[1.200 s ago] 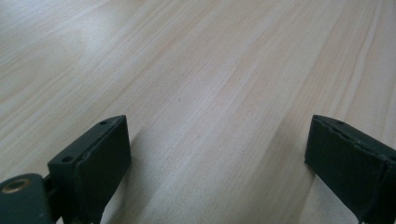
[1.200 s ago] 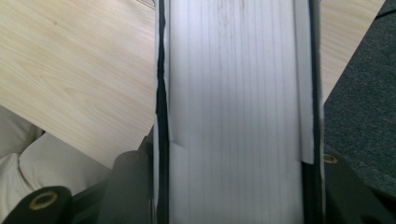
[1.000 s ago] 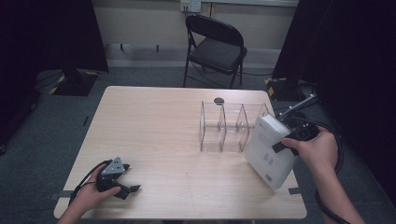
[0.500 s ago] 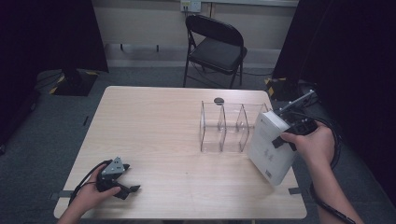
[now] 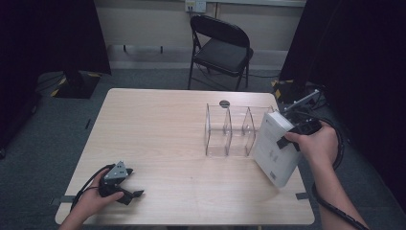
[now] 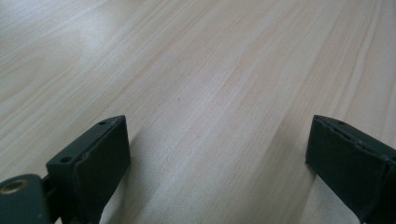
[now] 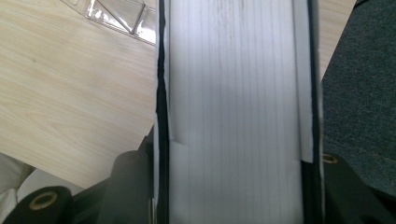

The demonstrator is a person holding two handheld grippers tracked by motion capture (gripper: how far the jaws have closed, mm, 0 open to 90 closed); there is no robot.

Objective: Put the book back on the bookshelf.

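Right claw pinching white book just beside clear divider rack; left claw spread over bare table.

Black folding chair behind table, grey carpet.

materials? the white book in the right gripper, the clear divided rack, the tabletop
White thick book: paper, matte cover; page edges show as fine lines in the right gripper view. Clear three-slot rack: looks like acrylic or similar plastic, see-through and glossy. Pale tabletop: wood-grain surface, probably laminate, with a soft sheen.
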